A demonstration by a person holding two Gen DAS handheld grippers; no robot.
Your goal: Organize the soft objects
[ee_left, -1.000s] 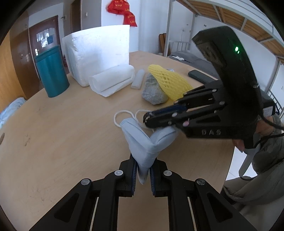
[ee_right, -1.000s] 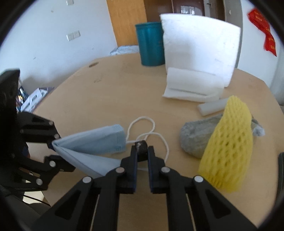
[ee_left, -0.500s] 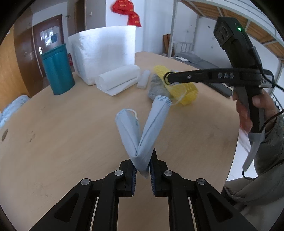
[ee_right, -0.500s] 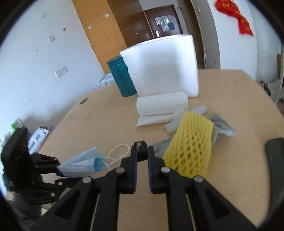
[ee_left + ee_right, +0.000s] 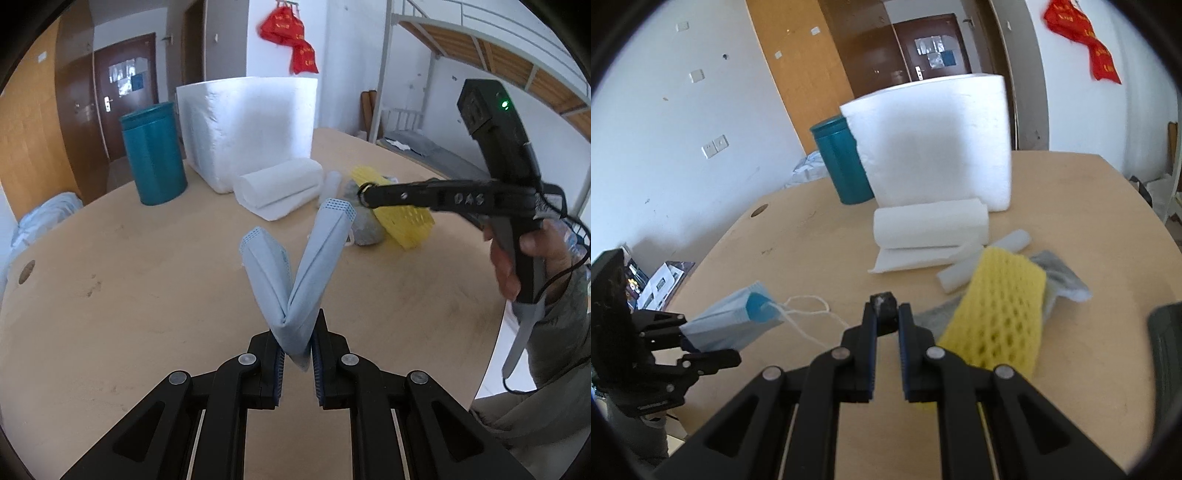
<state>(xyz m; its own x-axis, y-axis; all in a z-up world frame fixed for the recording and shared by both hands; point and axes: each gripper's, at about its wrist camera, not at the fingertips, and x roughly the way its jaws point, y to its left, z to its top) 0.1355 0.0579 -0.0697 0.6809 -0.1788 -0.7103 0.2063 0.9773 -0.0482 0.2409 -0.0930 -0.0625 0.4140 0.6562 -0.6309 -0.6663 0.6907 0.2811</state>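
A light blue face mask (image 5: 295,273), folded into a V, is pinched at its fold by my left gripper (image 5: 297,343), which is shut on it and holds it above the wooden table (image 5: 110,295). In the right wrist view the mask (image 5: 735,325) sticks out of the left gripper (image 5: 701,341), with its white ear loops (image 5: 809,314) hanging free. My right gripper (image 5: 885,321) is shut, with only a small dark nub at its tips. It hovers apart from the mask, over the yellow foam net (image 5: 1001,306). A hand holds the right gripper (image 5: 364,194) at the right of the left wrist view.
Behind the net lie a grey cloth (image 5: 1060,277), a short white foam stick (image 5: 982,266) and a white foam roll (image 5: 931,225). A big white foam block (image 5: 934,147) and a teal bin (image 5: 842,162) stand at the back. A dark flat device (image 5: 1167,343) lies at the right edge.
The right gripper has left the mask and swung up and to the right. The left gripper has lifted the mask, whose two halves now stand apart in a V.
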